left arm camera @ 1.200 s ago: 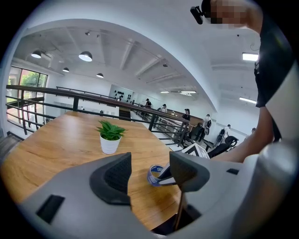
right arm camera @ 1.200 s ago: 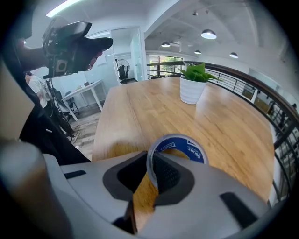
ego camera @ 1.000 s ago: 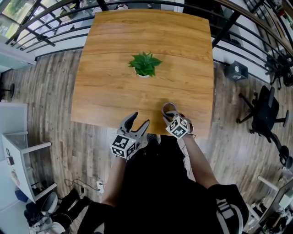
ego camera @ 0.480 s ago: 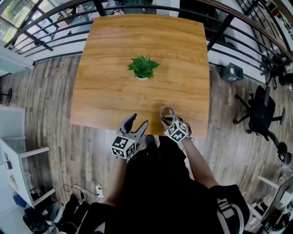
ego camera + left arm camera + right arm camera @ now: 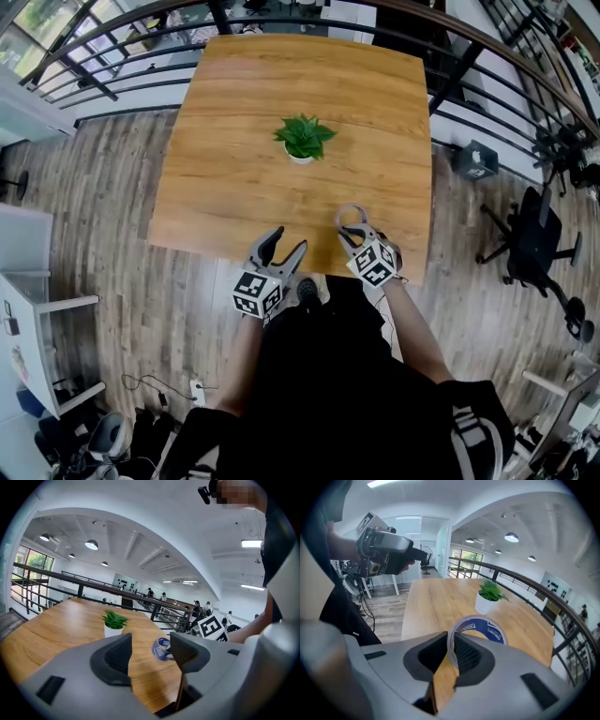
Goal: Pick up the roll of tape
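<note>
The roll of tape, a thin ring with a blue printed core, is pinched by its wall in my right gripper, which is shut on it. In the head view the tape hangs just over the near edge of the wooden table, in front of the right gripper. My left gripper is open and empty, at the table's near edge, left of the tape. From the left gripper view the tape shows between the open jaws, held clear of the tabletop.
A small green plant in a white pot stands at the middle of the table. Black railings run behind and to the right of the table. An office chair is on the floor at right.
My right gripper has risen a little with the tape held in it, lifting the roll off the tabletop. The left gripper has stayed where it was.
</note>
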The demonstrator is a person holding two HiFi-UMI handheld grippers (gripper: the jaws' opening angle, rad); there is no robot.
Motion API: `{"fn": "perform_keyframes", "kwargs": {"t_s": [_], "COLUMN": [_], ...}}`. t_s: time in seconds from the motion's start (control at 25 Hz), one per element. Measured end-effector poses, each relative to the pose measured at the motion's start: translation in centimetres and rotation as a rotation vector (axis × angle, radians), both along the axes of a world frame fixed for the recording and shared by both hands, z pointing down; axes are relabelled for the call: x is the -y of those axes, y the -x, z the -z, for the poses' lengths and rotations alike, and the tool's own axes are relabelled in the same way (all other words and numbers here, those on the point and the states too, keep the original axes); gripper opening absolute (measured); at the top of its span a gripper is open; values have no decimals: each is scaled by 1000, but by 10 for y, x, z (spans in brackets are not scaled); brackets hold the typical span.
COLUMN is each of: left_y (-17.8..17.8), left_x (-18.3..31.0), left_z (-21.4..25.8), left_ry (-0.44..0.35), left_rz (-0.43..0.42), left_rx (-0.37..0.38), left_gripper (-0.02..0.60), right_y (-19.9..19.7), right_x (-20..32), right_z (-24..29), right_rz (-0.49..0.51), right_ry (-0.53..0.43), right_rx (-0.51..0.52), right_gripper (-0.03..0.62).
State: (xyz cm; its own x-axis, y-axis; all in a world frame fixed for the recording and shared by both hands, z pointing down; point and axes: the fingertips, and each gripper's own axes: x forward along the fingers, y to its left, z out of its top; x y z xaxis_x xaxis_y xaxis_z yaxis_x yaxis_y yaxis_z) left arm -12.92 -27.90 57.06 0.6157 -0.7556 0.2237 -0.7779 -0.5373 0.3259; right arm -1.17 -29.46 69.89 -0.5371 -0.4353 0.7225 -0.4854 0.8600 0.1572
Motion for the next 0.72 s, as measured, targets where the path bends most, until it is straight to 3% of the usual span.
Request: {"fn": "perform_keyframes", "kwargs": {"t_s": [0.28, 0.72], "left_y": [19, 28], "left_x": [0, -1], "left_z": [13, 26], "left_ry": [-16, -54], "left_rz": [43, 37], "left_rx": [-33, -1], "left_gripper": [272, 270], "right_y": [19, 24], "right_x": [9, 14], "right_z": [42, 93], "right_rz": [6, -27], "right_ry": [-84, -185], "right_rx": [50, 122], "right_gripper": [52, 52]}}
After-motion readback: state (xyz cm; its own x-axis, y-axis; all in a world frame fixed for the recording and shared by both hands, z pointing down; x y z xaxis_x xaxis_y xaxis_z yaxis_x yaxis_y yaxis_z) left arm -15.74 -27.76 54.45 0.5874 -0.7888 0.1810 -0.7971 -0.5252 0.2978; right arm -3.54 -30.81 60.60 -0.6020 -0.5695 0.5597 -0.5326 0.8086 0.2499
